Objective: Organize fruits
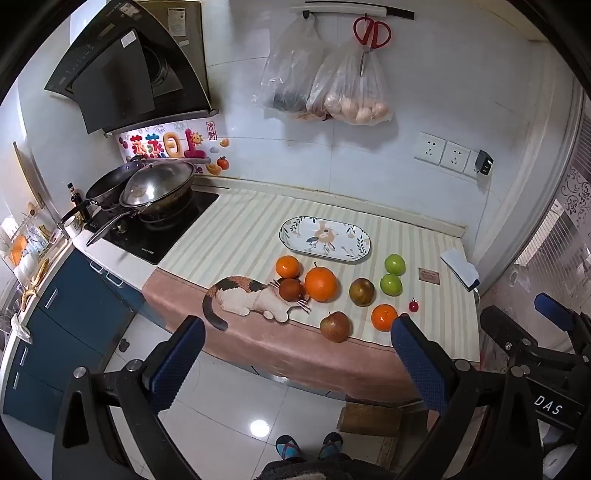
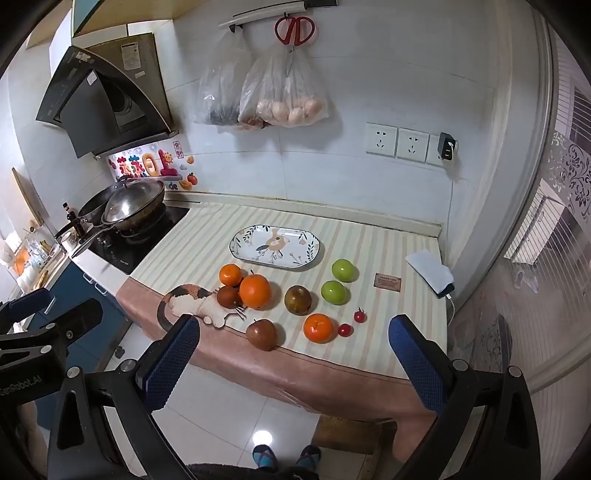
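Several fruits lie on the striped counter cloth: a large orange (image 1: 320, 283) (image 2: 255, 291), two small oranges (image 1: 287, 266) (image 1: 384, 317), two green apples (image 1: 395, 264) (image 1: 391, 284), brownish apples (image 1: 361, 291) (image 1: 335, 326) and two cherry tomatoes (image 2: 359, 316) (image 2: 345, 329). An empty oval patterned plate (image 1: 325, 239) (image 2: 275, 246) sits behind them. My left gripper (image 1: 297, 326) is open and empty, held off the counter's front edge. My right gripper (image 2: 293, 323) is open and empty, also short of the counter.
A stove with a lidded wok (image 1: 159, 186) is at the left. A phone on a charger (image 2: 430, 273) lies at the counter's right edge. Bags (image 1: 325, 88) and red scissors (image 1: 371, 33) hang on the wall. A wooden stool (image 2: 351, 439) stands below.
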`<state>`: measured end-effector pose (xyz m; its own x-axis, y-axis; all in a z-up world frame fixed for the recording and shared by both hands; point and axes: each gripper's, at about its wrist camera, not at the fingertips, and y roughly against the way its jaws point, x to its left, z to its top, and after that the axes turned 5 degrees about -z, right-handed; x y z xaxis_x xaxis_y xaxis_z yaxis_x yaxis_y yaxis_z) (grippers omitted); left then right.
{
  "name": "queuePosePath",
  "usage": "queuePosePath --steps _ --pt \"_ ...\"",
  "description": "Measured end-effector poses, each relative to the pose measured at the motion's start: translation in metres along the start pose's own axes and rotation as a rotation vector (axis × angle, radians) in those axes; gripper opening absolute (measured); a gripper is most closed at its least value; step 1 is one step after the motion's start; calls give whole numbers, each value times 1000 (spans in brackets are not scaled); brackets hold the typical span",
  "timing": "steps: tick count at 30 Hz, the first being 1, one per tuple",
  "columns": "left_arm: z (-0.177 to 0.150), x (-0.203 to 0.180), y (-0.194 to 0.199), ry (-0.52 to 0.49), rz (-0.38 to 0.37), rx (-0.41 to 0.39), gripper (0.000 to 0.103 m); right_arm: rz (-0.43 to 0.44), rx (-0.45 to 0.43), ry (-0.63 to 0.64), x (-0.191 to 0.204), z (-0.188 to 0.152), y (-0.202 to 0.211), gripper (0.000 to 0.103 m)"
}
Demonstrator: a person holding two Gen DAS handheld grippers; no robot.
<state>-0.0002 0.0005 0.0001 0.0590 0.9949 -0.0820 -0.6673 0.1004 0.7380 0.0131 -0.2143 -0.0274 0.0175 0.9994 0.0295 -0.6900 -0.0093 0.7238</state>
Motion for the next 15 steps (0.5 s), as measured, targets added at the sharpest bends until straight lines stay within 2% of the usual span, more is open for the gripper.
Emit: queuePosePath --steps 15 --pt "1 -1 -1 -5 14 2 103 -1 -6 -6 -4 -1 4 103"
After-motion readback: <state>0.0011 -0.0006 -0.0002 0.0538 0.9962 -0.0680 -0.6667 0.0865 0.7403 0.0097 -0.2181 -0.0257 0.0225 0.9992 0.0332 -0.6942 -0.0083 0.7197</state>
